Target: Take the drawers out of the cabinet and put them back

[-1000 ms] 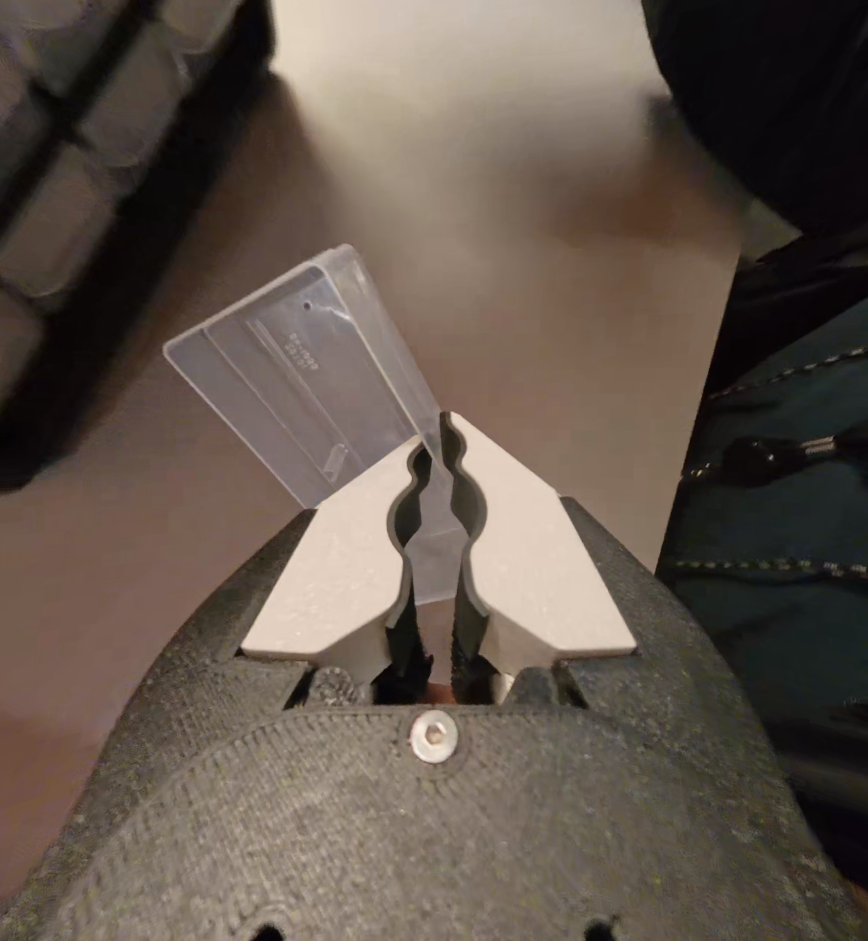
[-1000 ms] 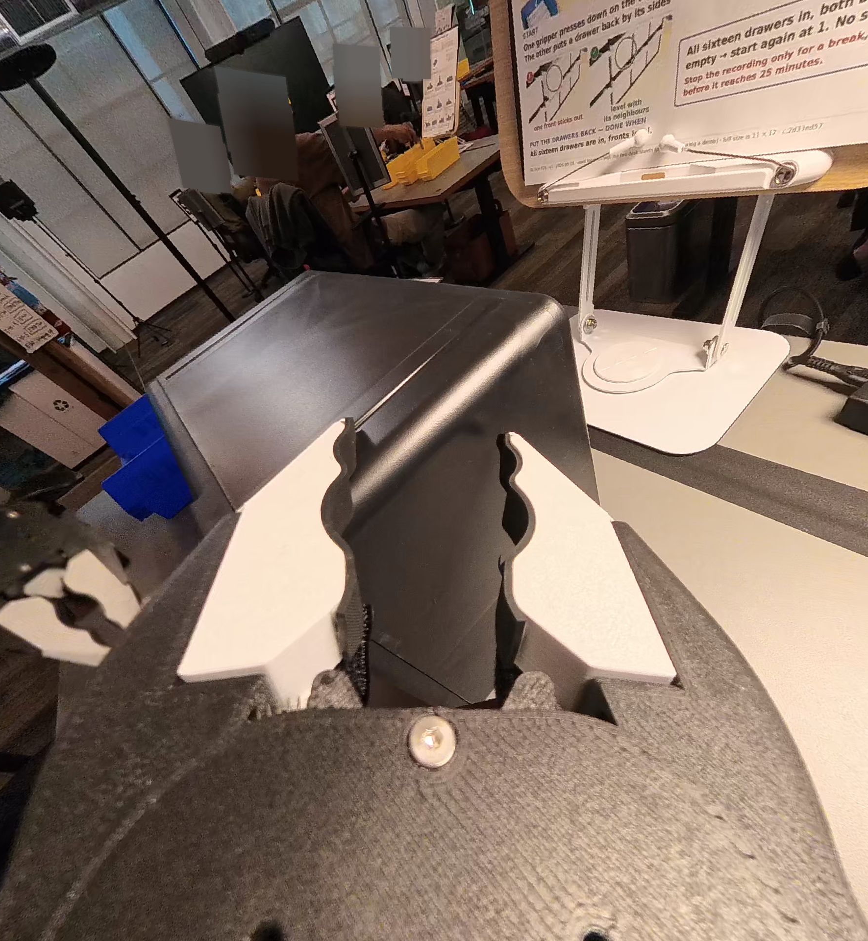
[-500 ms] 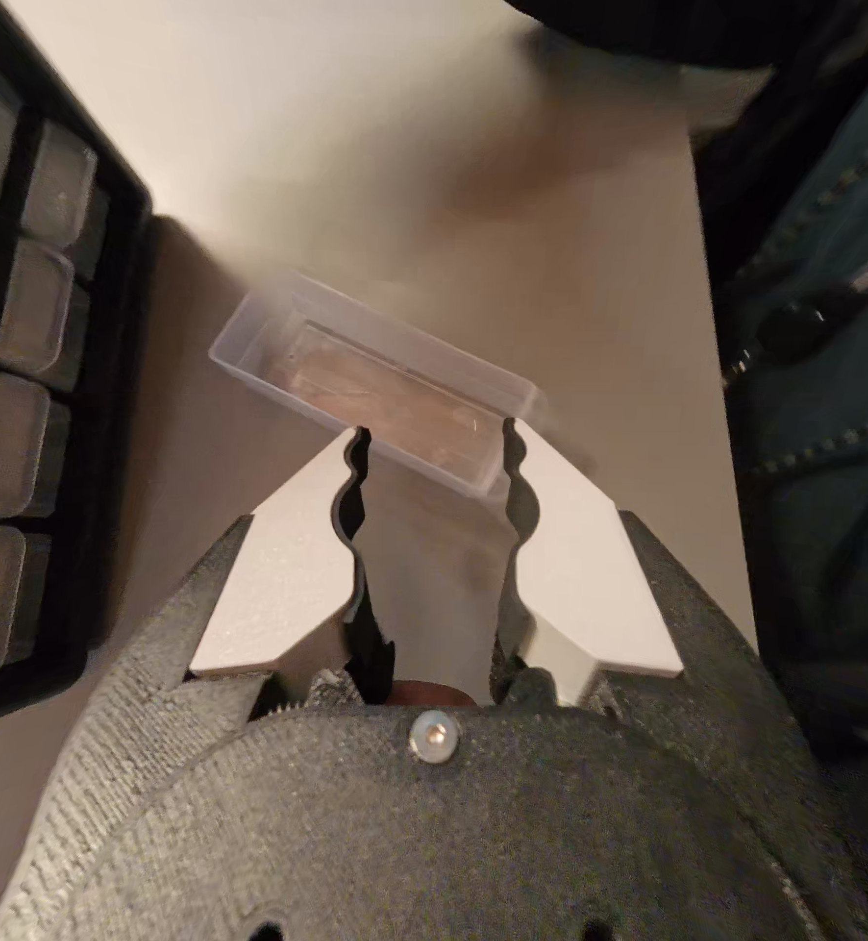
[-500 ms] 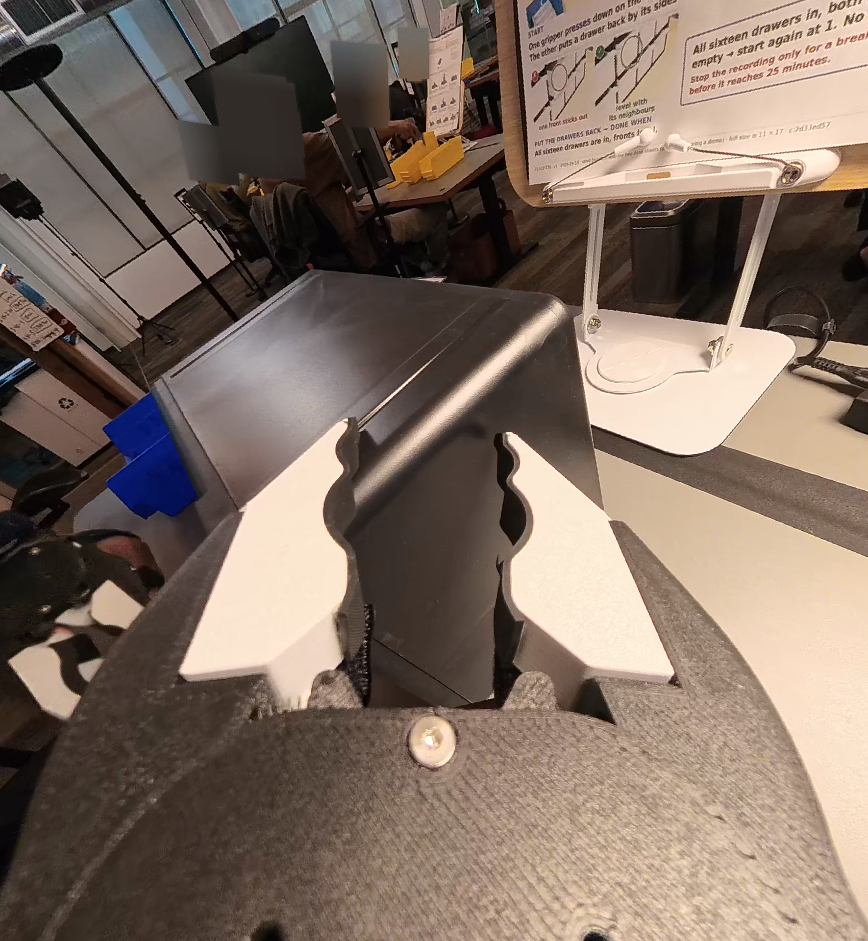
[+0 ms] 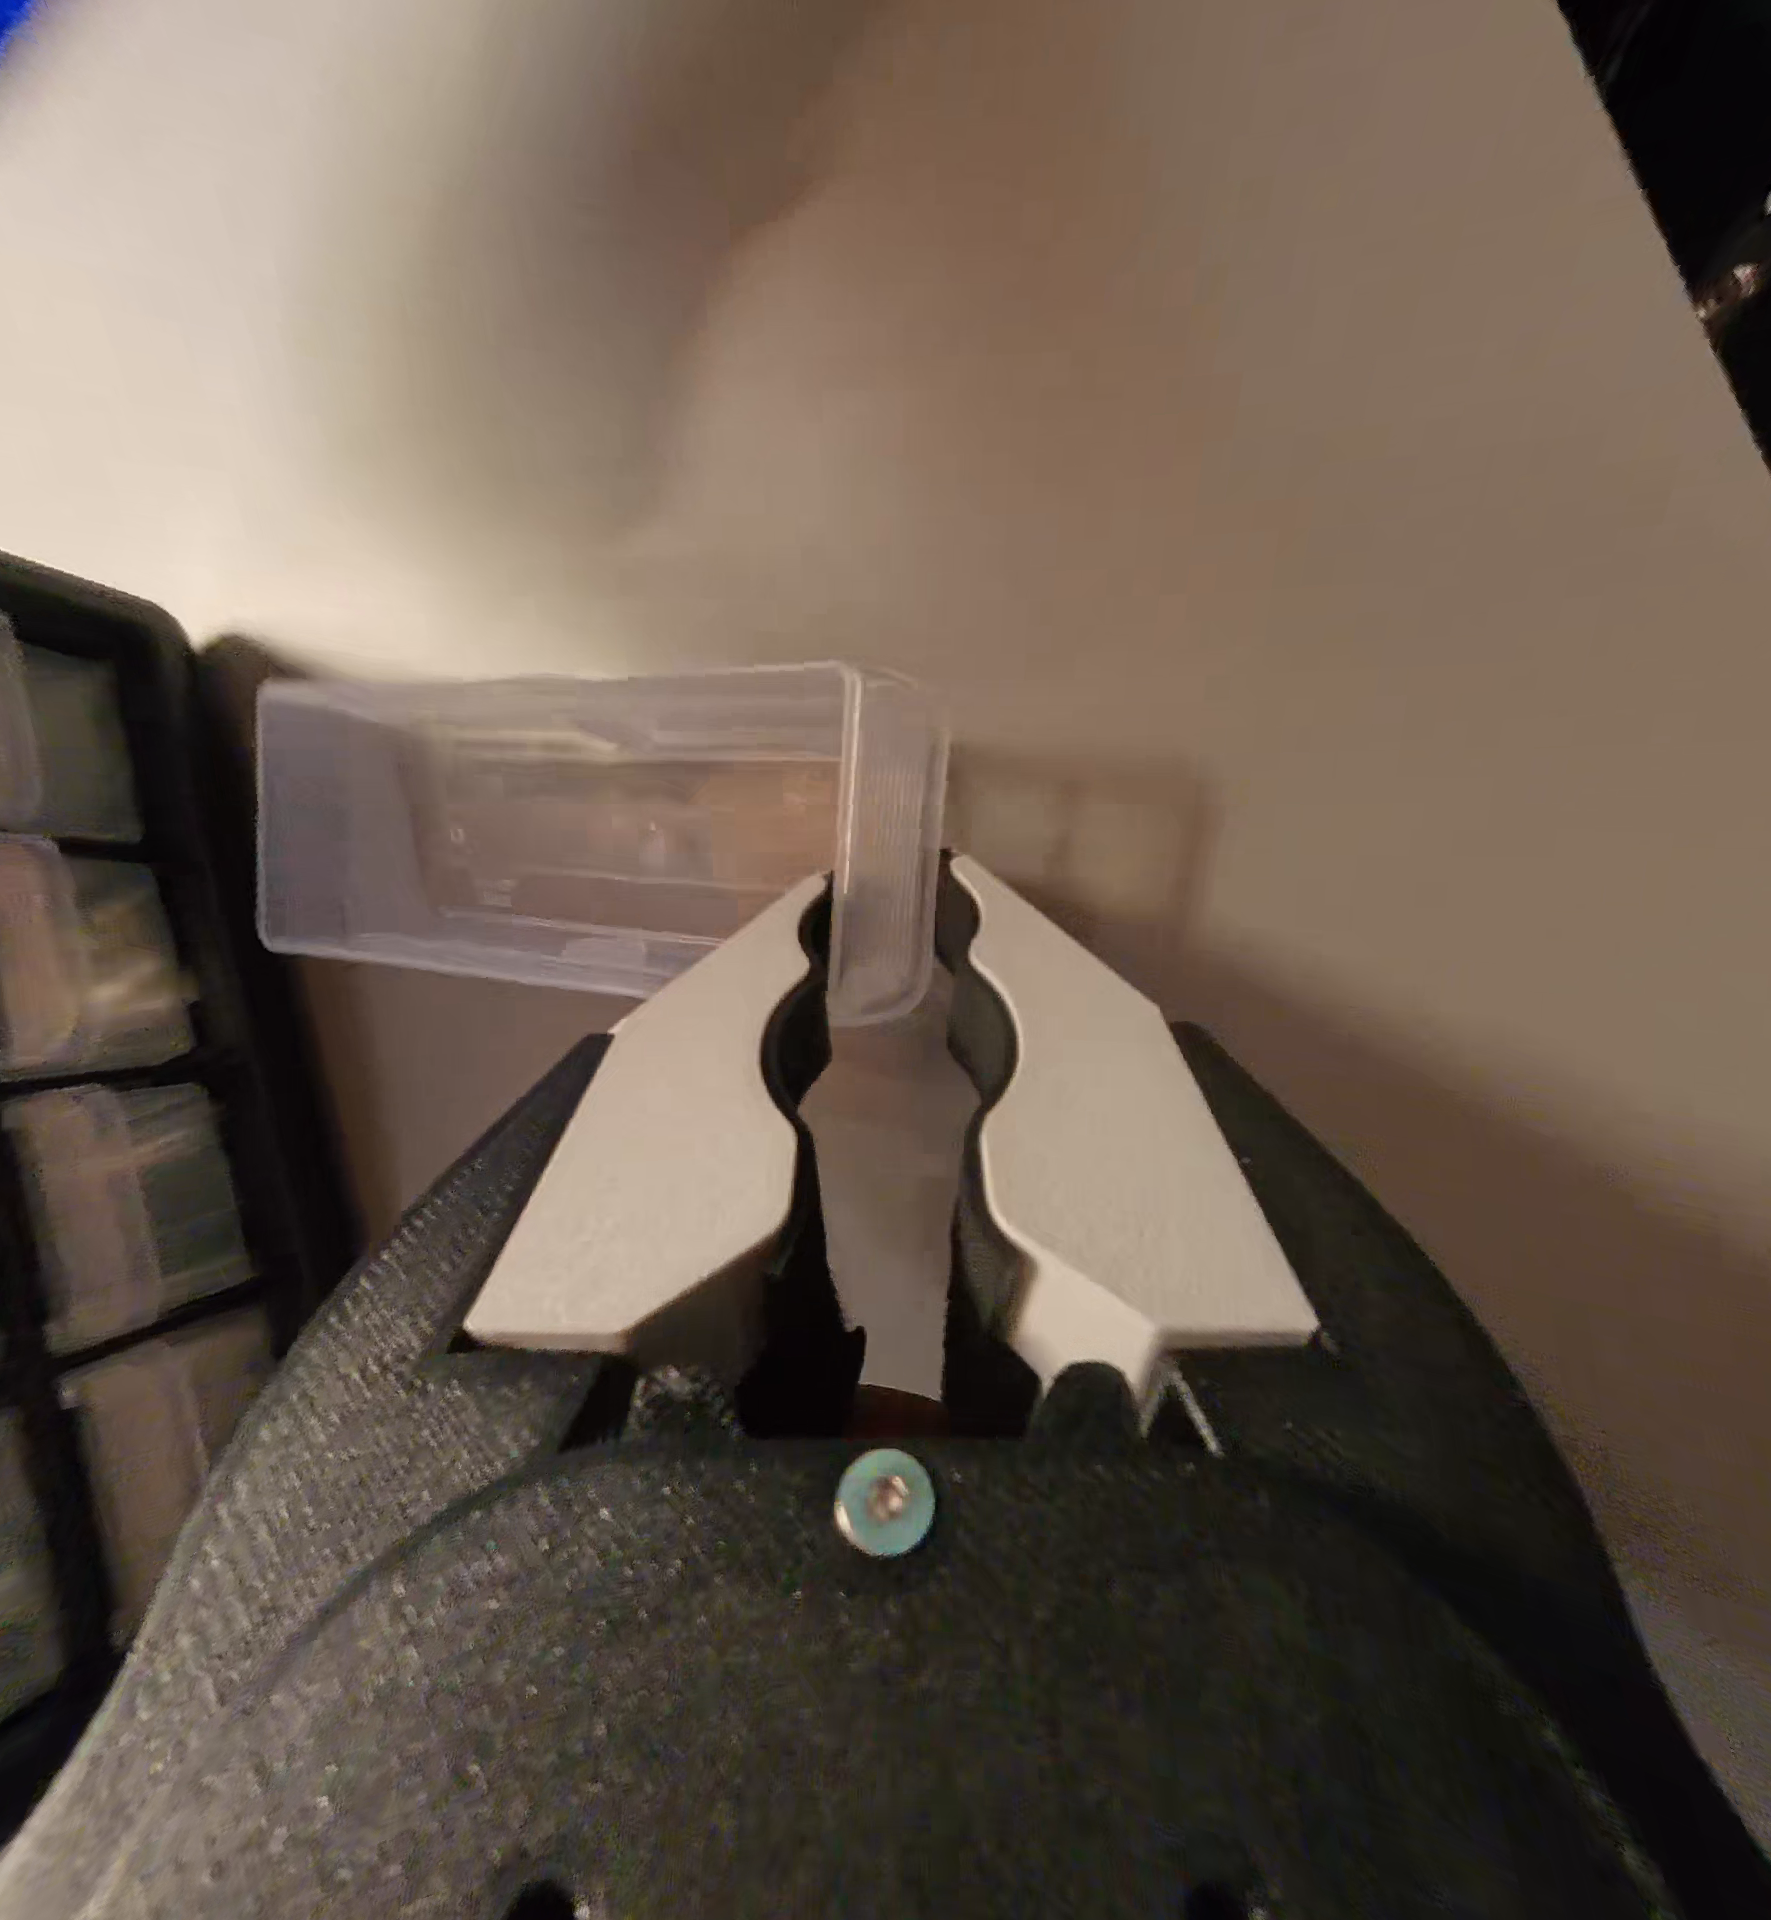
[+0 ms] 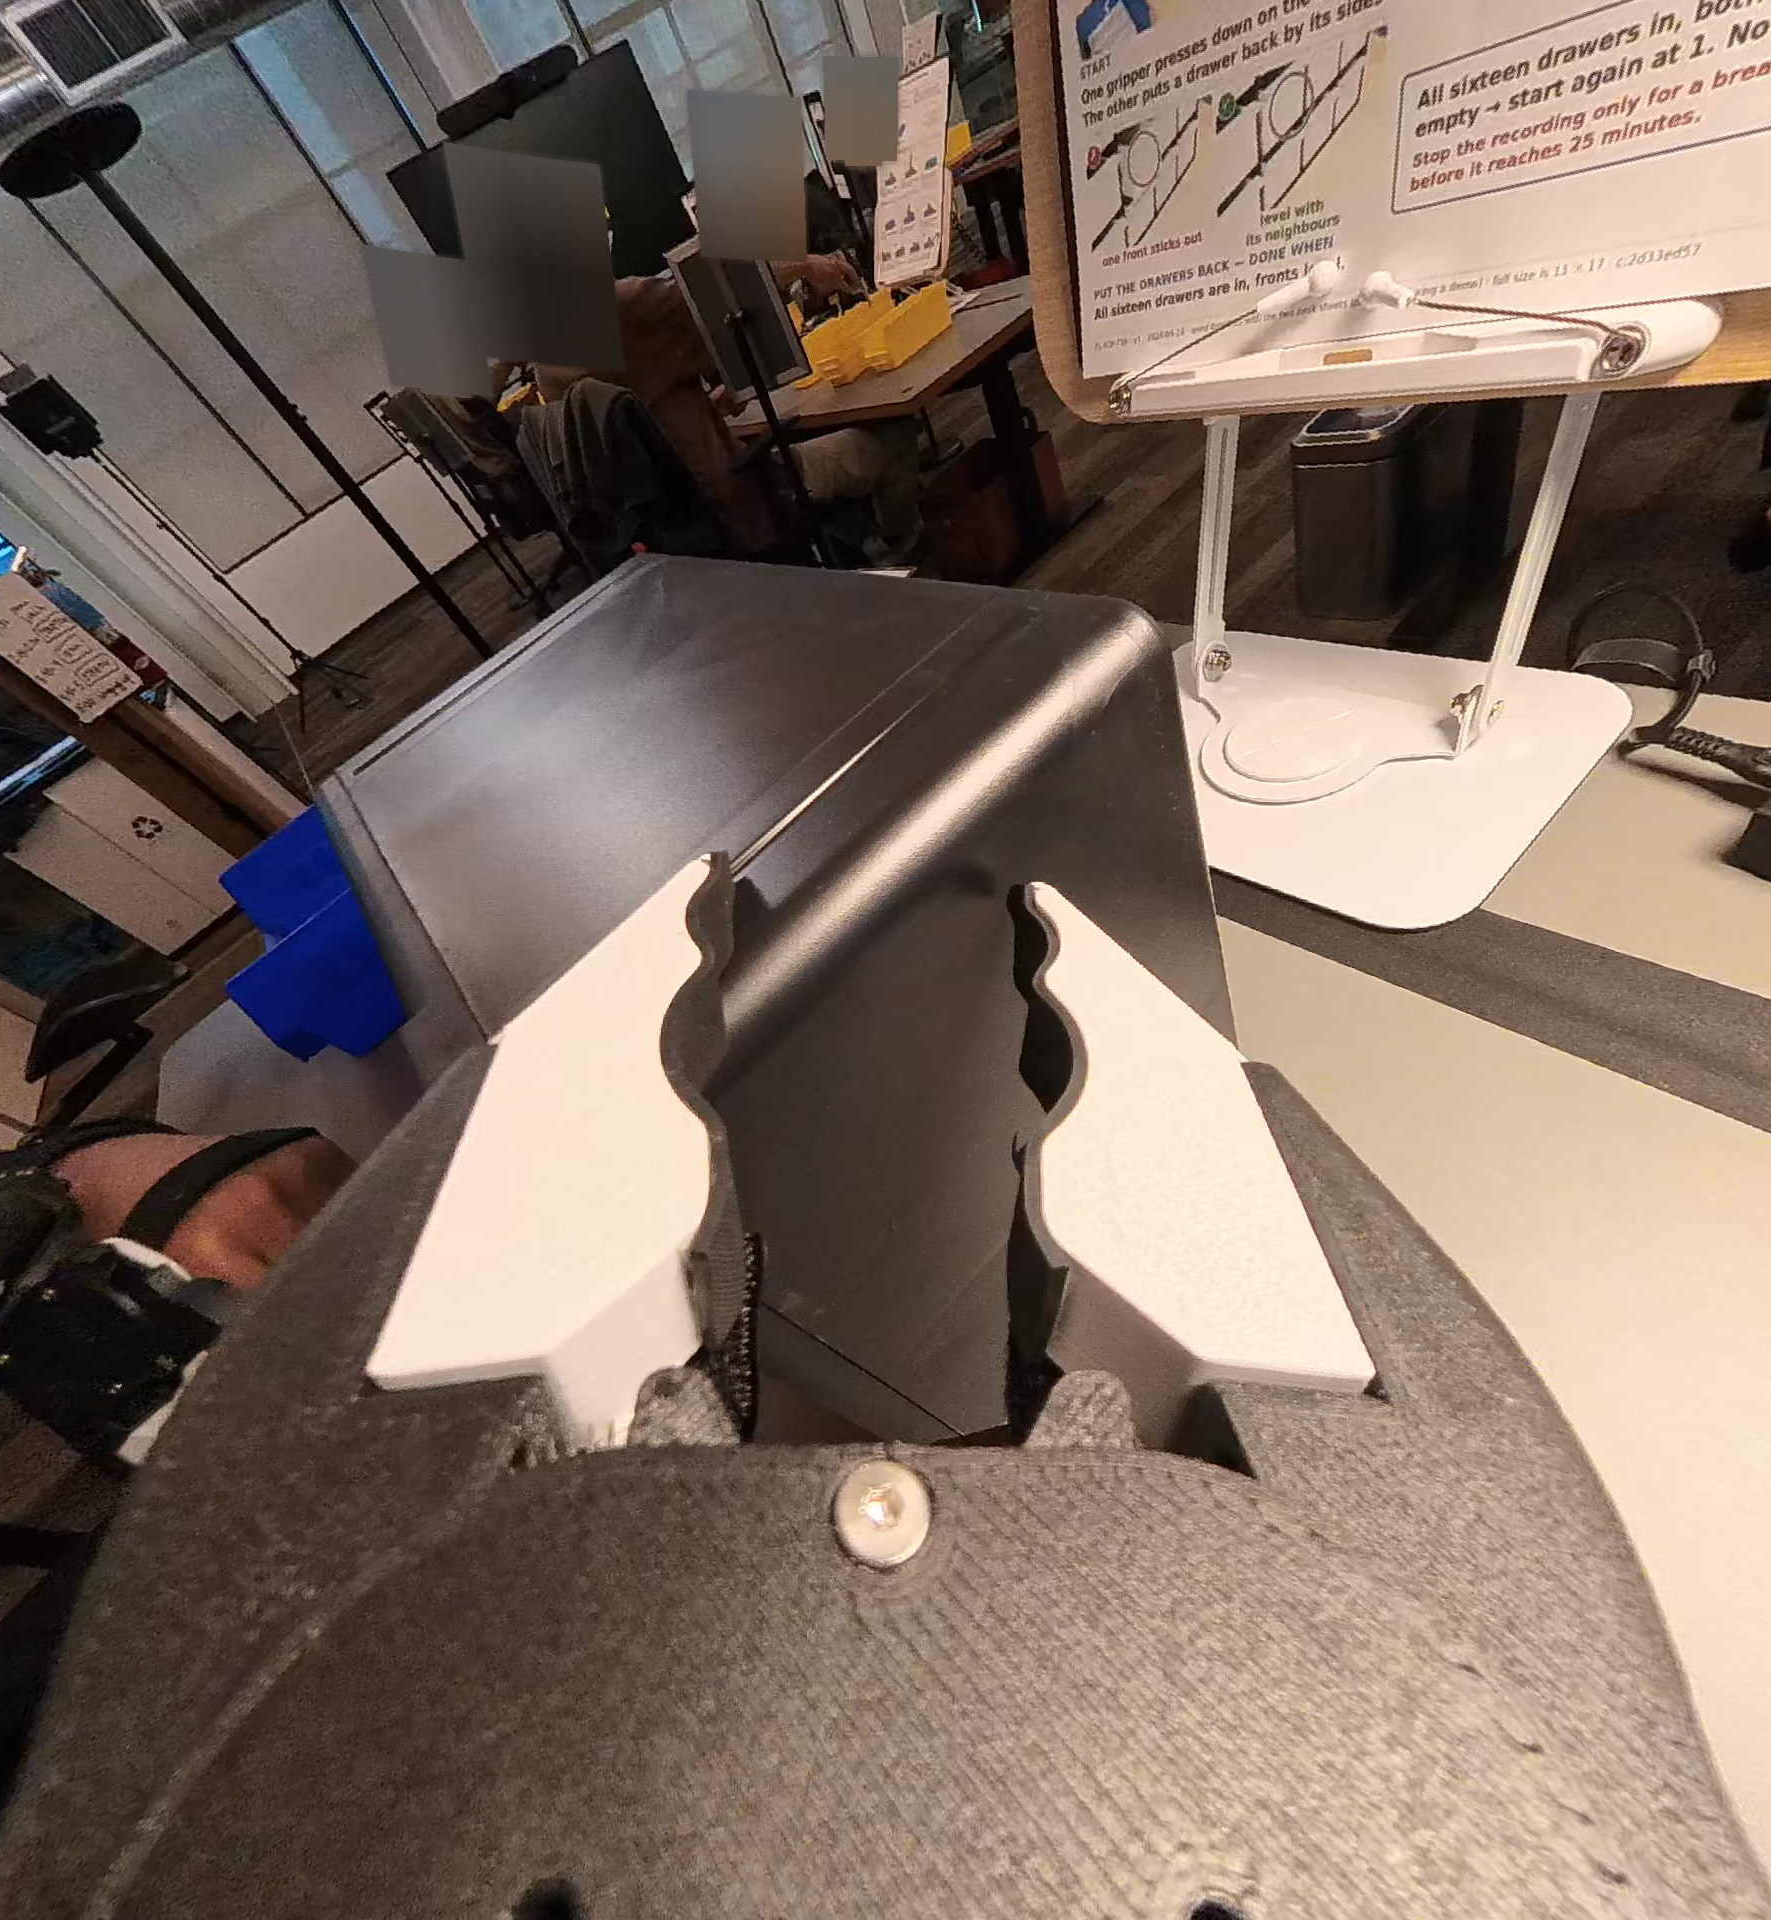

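- Your left gripper [image 5: 886, 940] is closed down on the handle end of a clear plastic drawer [image 5: 548, 821], right at centre frame of the left wrist view.
- That handle tab sits between the two pale fingertips [image 5: 756, 935]; the left one lies against it, while on the right contact is too blurred to call.
- The drawer body stretches out to the left of the fingers, lying sideways over the beige table [image 5: 1276, 520], a little smeared with motion.
- At the left edge of that view, the black cabinet [image 5: 81, 935] shows its grid of frosted drawers sitting in their slots, just beside the free drawer's far end.
- Over in the right wrist view, your right gripper [image 6: 870, 904] stands wide apart, nothing clamped between the fingers.
- The black cabinet's top and side [image 6: 704, 748] fill the middle of that frame, seen between and beyond the spread fingers.
- Whether those fingers touch the cabinet, I cannot tell.
- Upper right: a white stand [image 6: 1380, 790] carrying an instruction board [image 6: 1483, 156].
- Left of the cabinet, blue bins [image 6: 309, 956] peek out at mid-left.
- Lower left corner, your other hand [image 6: 216, 1195] with its gripper is partly in view.
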{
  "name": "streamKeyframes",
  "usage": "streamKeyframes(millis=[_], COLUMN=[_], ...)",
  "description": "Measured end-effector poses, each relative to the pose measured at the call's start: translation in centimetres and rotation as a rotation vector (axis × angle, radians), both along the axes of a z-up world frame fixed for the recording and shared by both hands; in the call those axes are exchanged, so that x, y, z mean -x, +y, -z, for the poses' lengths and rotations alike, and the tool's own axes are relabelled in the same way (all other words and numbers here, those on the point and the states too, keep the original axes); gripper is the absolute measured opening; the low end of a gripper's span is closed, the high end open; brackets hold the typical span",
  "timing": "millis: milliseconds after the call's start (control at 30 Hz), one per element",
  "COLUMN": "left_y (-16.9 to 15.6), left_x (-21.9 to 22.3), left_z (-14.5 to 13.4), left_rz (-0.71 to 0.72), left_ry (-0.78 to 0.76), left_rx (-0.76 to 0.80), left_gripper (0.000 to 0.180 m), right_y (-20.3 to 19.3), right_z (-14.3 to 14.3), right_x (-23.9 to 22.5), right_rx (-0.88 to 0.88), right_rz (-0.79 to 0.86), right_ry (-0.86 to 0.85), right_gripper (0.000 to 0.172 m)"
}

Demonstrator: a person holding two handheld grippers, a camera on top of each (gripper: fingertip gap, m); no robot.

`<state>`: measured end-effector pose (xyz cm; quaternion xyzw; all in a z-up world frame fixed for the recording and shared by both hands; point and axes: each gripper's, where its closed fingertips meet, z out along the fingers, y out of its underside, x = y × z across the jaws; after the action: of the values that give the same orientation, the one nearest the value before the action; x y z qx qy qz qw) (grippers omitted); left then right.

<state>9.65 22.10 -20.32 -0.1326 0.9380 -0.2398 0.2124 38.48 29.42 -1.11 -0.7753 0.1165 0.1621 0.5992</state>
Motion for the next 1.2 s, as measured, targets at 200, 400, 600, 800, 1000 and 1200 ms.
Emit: streamKeyframes(millis=[200, 400, 600, 800, 1000, 1200], left_y=[-0.1, 0.8, 0.6, 1.0, 0.9, 1.7], left_x=[-1.2, -3.4, -5.1, -6.9, -7.7, -8.4], left_z=[-5.3, -11.7, -13.4, -14.0, -14.9, -13.3], left_rz=[-0.031, -0.121, -0.153, -0.235, -0.247, -0.244], left_ry=[-0.088, -0.083, 0.040, 0.123, 0.093, 0.014], left_rx=[0.150, 0.264, 0.270, 0.267, 0.209, 0.064], left_gripper=[0.016, 0.016, 0.016, 0.016, 0.016, 0.017], right_y=[0.0, 0.0, 0.0, 0.0, 0.0, 0.0], right_z=[0.0, 0.0, 0.0, 0.0, 0.0, 0.0], right_x=[0.0, 0.0, 0.1, 0.1, 0.1, 0.1], right_rx=[-0.003, -0.004, -0.004, -0.006, -0.006, -0.004], right_rz=[-0.005, -0.002, -0.004, -0.008, -0.010, -0.008], right_ry=[0.006, 0.003, 0.004, 0.008, 0.009, 0.006], right_gripper=[0.057, 0.056, 0.056, 0.056, 0.056, 0.055])
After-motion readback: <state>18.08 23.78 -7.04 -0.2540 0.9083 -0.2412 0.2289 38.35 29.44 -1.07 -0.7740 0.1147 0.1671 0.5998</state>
